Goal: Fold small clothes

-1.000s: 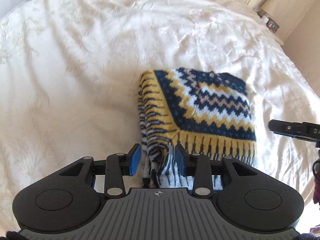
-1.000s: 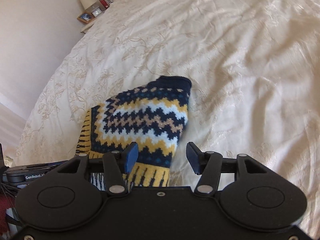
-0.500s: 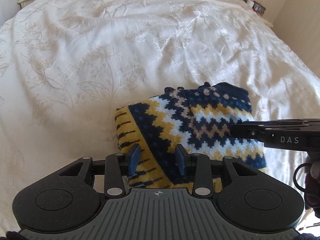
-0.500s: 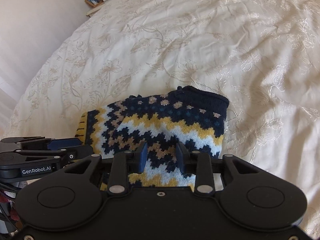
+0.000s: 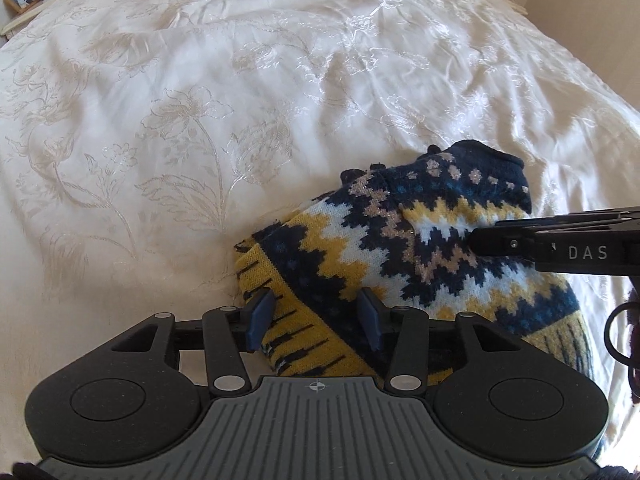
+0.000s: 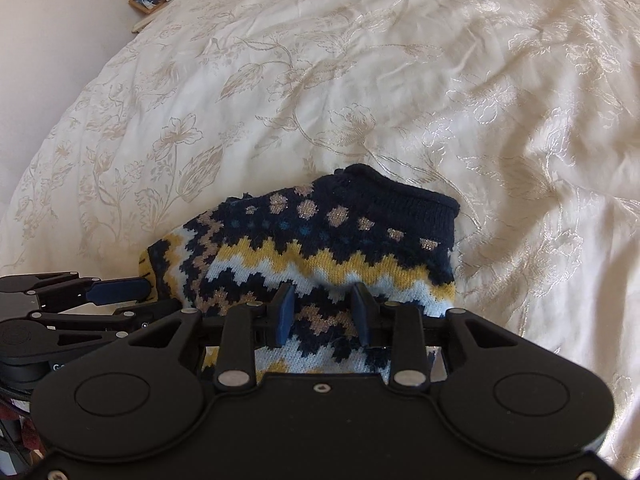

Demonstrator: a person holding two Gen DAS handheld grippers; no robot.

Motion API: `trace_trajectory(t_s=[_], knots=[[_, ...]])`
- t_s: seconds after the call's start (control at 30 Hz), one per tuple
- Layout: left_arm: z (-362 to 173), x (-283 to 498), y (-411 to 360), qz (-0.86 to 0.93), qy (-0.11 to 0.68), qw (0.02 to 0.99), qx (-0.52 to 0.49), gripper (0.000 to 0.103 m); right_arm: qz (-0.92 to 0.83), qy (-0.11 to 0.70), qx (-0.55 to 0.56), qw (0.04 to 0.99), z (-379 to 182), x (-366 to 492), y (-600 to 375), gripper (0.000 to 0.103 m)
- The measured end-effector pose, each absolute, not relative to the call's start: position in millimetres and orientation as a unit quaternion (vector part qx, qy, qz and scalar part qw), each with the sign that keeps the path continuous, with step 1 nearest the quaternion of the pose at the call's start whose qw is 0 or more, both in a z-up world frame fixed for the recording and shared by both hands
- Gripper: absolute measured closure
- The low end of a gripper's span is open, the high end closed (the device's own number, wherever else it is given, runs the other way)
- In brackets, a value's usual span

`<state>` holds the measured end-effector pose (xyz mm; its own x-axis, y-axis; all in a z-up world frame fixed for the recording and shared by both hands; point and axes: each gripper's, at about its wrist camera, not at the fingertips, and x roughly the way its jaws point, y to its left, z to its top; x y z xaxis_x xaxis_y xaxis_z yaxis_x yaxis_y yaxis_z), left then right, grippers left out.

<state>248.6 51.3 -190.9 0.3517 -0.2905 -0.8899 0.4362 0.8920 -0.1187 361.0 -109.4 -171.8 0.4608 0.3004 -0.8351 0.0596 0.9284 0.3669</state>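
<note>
Folded knit sweater on bedspread, left gripper parted wide over its striped hem, right gripper narrow, pinching knit.

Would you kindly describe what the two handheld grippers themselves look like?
Both are matte black, with linkage arms joined by silver pivot pins and two round discs on the body. The left gripper has blue pads and a grey ribbed plate with a small crosshair mark. The right gripper has blue pads too and a plain black plate; in the left view its side reads "DAS". A black cable loop hangs near it.
</note>
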Motion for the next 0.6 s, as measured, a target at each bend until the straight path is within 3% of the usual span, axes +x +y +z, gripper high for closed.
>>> trace_trajectory(t_s=[0.1, 0.13, 0.17, 0.2, 0.43, 0.6], knots=[[-187, 249, 56, -0.232, 0.521, 0.819, 0.064, 0.054, 0.068, 0.499, 0.169, 0.847, -163, 353, -104, 0.049], [-186, 248, 58, -0.232, 0.520, 0.819, 0.065, 0.044, 0.068, 0.495, 0.165, 0.851, -159, 350, -102, 0.046], [-183, 247, 60, -0.226, 0.517, 0.822, 0.069, 0.026, 0.067, 0.491, 0.158, 0.854, -156, 346, -100, 0.039], [-181, 246, 62, -0.223, 0.514, 0.825, 0.069, 0.021, 0.065, 0.487, 0.149, 0.858, -153, 341, -96, 0.034], [-164, 232, 83, -0.198, 0.501, 0.841, 0.052, 0.021, 0.050, 0.483, 0.128, 0.864, -144, 307, -87, 0.029], [-148, 211, 94, -0.176, 0.496, 0.849, 0.039, 0.020, 0.051, 0.471, 0.122, 0.872, -130, 280, -88, 0.017]])
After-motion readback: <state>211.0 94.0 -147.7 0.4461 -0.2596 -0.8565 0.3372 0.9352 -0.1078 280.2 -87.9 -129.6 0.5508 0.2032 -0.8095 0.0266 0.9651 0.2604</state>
